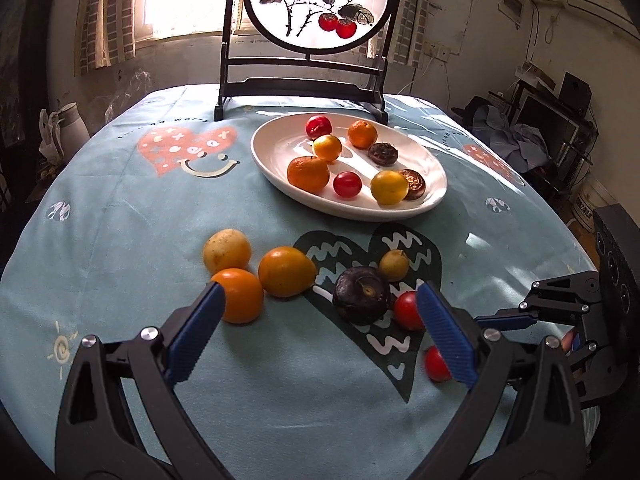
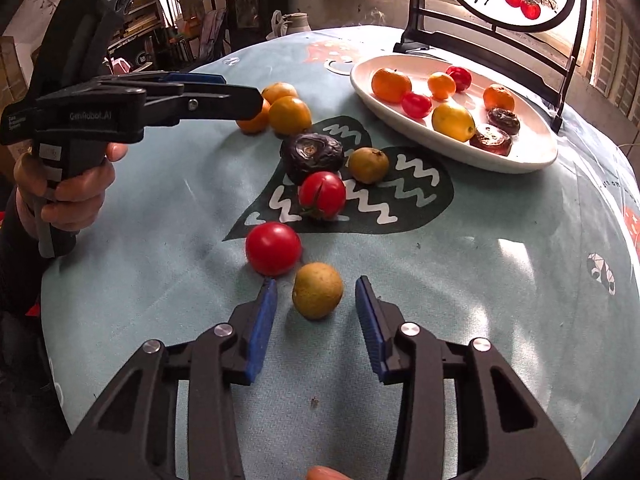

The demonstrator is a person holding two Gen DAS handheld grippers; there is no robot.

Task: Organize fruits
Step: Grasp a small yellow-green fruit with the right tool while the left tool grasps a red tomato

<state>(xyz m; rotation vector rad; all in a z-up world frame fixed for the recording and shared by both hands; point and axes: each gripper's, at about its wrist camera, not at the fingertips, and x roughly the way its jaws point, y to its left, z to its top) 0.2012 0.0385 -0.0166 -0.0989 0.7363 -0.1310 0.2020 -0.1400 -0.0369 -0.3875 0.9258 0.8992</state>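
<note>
A white oval plate [image 1: 280, 160] [image 2: 532, 152] holds several fruits: oranges, yellow ones, red ones, dark brown ones. Loose fruit lies on the cloth: a dark wrinkled fruit [image 1: 362, 294] [image 2: 312, 156], oranges [image 1: 286, 271] [image 1: 240, 296], a pale yellow fruit [image 1: 227, 250], two red tomatoes [image 2: 322, 195] [image 2: 273, 248] and small olive-yellow fruits [image 2: 368, 165] [image 2: 317, 290]. My left gripper [image 1: 320, 312] is open above the cloth, its left finger beside an orange. My right gripper [image 2: 316, 304] is open, its fingers either side of the near olive-yellow fruit, not touching it.
A black stand with a round painted screen [image 1: 316, 4] rises behind the plate. The round table wears a light blue printed cloth [image 1: 120, 240]. My left gripper also shows in the right wrist view [image 2: 236, 98], held by a hand. A white jug [image 1: 72, 124] stands beyond the table.
</note>
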